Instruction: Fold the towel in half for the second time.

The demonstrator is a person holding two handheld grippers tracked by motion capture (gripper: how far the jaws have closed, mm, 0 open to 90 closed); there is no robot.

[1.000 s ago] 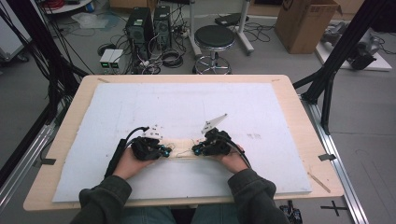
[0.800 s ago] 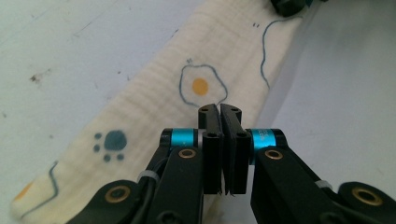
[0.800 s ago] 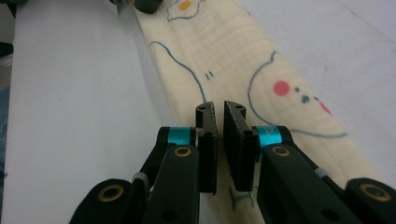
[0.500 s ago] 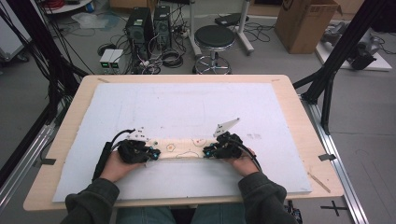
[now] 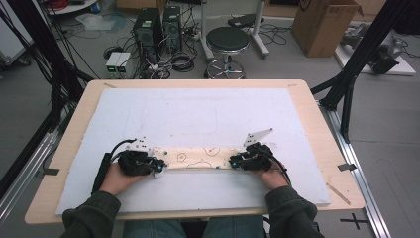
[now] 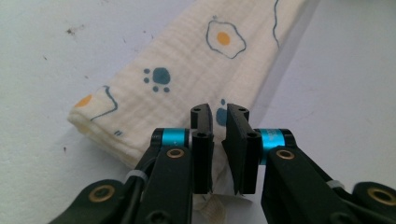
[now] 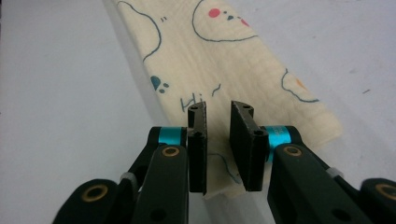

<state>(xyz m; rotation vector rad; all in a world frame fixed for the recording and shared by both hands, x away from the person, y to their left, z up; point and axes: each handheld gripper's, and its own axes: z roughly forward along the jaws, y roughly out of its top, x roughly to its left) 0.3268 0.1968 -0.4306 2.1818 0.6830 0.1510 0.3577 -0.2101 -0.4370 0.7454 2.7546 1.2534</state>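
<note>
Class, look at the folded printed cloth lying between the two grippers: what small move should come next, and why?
Probably draw both grippers back off the ends. The folded cloth already lies flat as a long strip on the white mat. The jaws of the left gripper and right gripper have just been opening, and each pair now stands slightly parted over a cloth end, so the fold looks released.

Bare white mat (image 5: 208, 111) beyond folded cloth (image 5: 198, 157)

cloth (image 5: 198, 157): 1 | gripper: 2 (image 5: 157, 167) (image 5: 232, 162) | table (image 5: 317, 129): 1
</note>
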